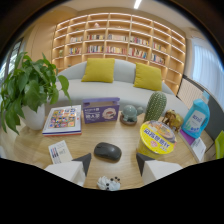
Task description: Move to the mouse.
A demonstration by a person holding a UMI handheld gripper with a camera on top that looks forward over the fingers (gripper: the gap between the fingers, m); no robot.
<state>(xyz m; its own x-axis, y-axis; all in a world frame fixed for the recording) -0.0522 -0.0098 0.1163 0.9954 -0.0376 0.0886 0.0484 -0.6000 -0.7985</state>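
Note:
A dark grey computer mouse [107, 151] lies on the wooden table [35, 145], just ahead of my gripper [113, 161] and roughly centred between the two fingers. Both white fingers [70, 171] with dark tips stand apart, with nothing held between them. The mouse sits a short way beyond the fingertips, untouched.
A small white-and-black object [108, 183] lies between the fingers. Beyond the mouse stand a purple box [100, 110], a book [63, 120], a figurine [130, 114], a cactus [155, 106], a yellow-lidded tub [157, 137] and a blue bottle [197, 118]. A potted plant [27, 90] and a card [59, 151] sit to the left.

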